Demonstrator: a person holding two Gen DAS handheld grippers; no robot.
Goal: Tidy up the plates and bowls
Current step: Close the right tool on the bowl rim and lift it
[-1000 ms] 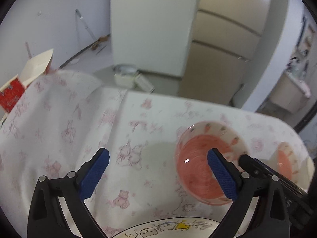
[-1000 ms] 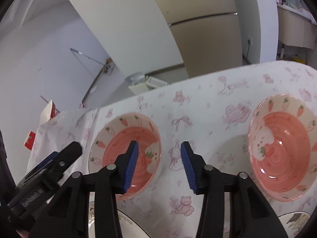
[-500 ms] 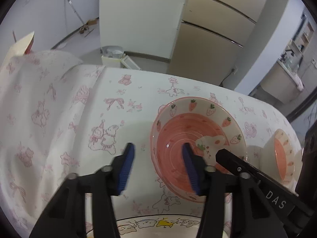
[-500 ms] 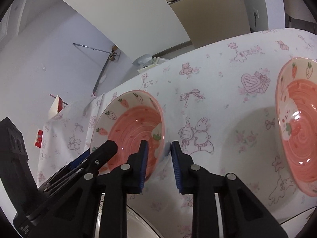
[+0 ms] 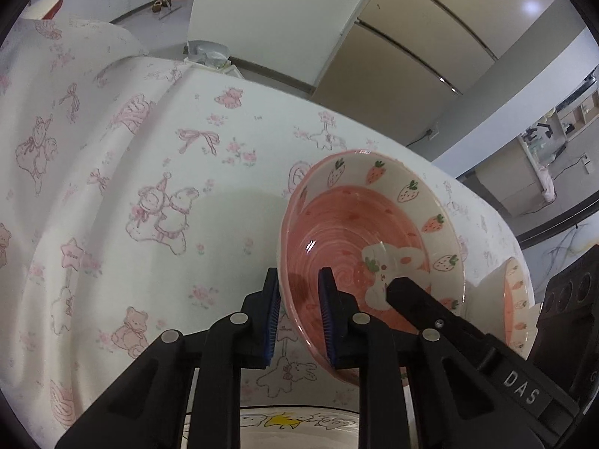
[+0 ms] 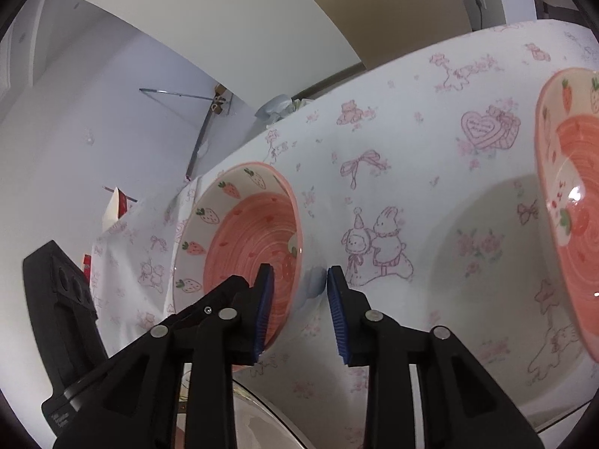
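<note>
Now gripping from both sides: left fingers (image 5: pixel 297 314) pinched on the near-left rim of the strawberry bowl (image 5: pixel 374 247), right fingers (image 6: pixel 299 299) straddling the opposite rim, slightly apart, contact unclear. Bowl tilted on the cloth-covered worktop (image 5: pixel 149 187), directly ahead of both. Second bowl (image 6: pixel 569 202) well right; plate (image 5: pixel 299 426) nearest.

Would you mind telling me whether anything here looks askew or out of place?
The strawberry bowl sits tilted, its near rim pinched by both the left gripper and the right gripper. Nothing looks spilled or broken.
</note>
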